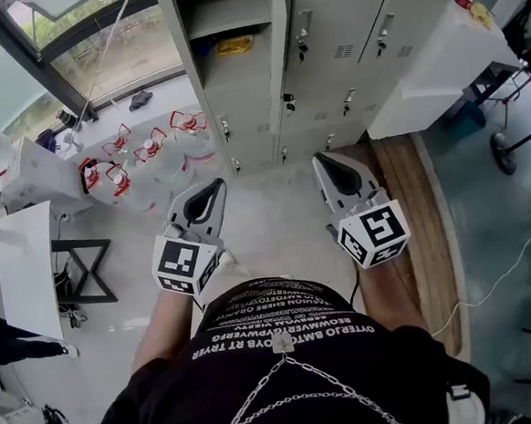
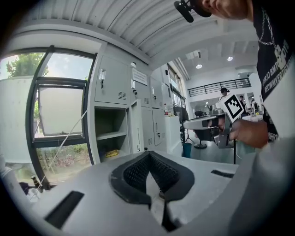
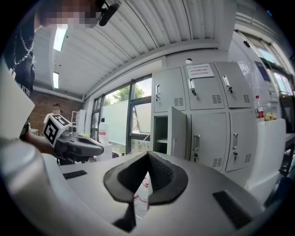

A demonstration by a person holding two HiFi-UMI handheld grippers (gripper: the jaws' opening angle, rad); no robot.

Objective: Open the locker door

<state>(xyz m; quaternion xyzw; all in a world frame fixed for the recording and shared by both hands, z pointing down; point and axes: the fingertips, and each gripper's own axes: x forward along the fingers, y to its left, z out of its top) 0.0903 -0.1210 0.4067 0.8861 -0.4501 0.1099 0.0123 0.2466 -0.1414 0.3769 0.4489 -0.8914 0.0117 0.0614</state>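
A bank of grey lockers stands ahead of me. One locker door at the left stands open, showing a shelf and a yellow item inside. That open door also shows in the right gripper view, and the open compartment in the left gripper view. My left gripper and right gripper hover side by side over the floor, a short way from the lockers. Both are shut with nothing between their jaws, and neither touches the lockers. The left gripper's and the right gripper's pads meet at the tips.
Several large water bottles with red handles stand on the floor at the left, under the window. A white counter juts out at the right of the lockers. A white table stands at the far left.
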